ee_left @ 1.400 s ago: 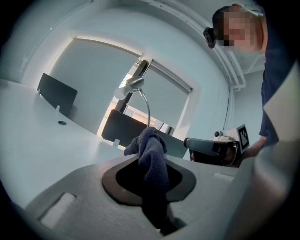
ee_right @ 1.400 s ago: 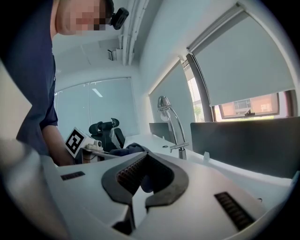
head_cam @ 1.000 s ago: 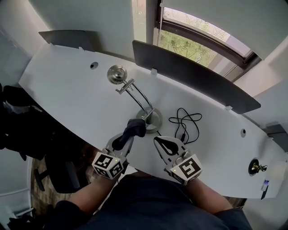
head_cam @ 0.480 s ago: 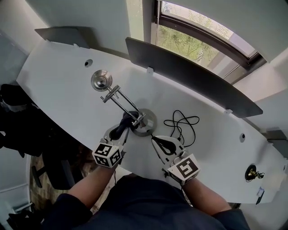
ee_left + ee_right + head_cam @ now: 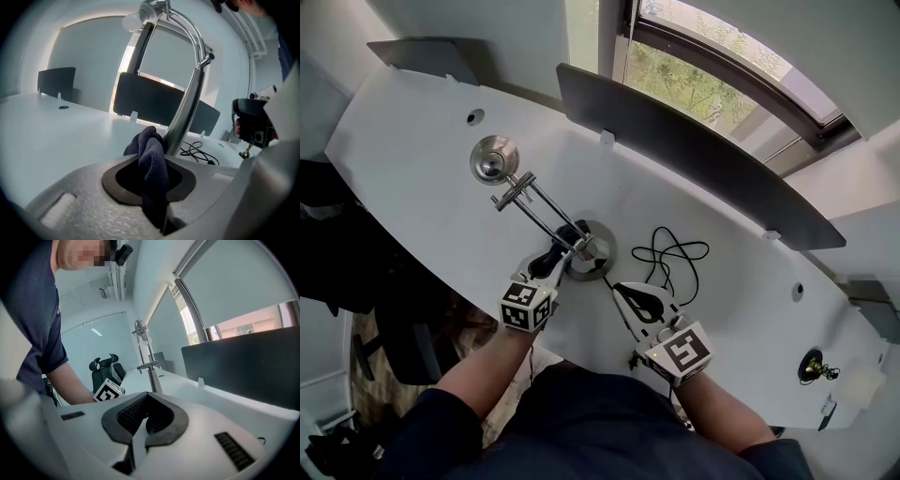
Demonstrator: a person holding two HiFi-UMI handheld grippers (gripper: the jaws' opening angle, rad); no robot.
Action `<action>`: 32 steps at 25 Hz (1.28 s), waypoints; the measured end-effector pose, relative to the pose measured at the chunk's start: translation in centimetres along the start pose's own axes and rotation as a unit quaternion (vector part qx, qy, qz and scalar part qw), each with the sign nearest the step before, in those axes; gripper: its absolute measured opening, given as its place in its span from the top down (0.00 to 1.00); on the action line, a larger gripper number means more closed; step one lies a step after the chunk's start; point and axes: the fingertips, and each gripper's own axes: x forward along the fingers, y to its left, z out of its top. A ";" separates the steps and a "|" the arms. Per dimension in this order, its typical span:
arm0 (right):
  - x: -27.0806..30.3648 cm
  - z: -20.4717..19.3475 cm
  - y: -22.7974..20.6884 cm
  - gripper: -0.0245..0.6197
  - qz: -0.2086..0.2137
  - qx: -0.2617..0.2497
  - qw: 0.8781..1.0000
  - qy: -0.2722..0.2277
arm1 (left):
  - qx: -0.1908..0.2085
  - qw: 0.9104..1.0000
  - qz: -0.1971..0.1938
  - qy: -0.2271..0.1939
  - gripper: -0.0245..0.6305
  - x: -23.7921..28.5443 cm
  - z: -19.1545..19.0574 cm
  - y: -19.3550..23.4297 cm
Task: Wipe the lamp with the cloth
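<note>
A chrome desk lamp (image 5: 525, 199) stands on the white desk (image 5: 412, 178), its round base (image 5: 602, 246) near the front edge and its arm leaning up-left to the round head (image 5: 492, 159). My left gripper (image 5: 555, 261) is shut on a dark blue cloth (image 5: 567, 234), which presses against the lower arm just above the base. In the left gripper view the cloth (image 5: 151, 145) bunches between the jaws against the chrome arm (image 5: 187, 108). My right gripper (image 5: 623, 291) is shut on nothing, right of the base. In the right gripper view the lamp (image 5: 146, 364) rises beyond the right gripper (image 5: 140, 420).
A black cable (image 5: 675, 258) lies coiled on the desk just right of the lamp base. A dark partition panel (image 5: 694, 150) runs along the desk's far edge below a window. A small brass object (image 5: 811, 366) sits at the far right. An office chair (image 5: 105, 369) stands beyond the desk's left end.
My left gripper has carried the cloth forward from in front of the base onto the lamp's lower arm. The right gripper has stayed about where it was.
</note>
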 end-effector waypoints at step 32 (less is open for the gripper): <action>-4.8 -0.6 -1.4 0.95 -0.041 0.018 0.999 -0.009 | 0.019 0.991 -0.113 0.068 0.87 3.6 -2.4 -12.1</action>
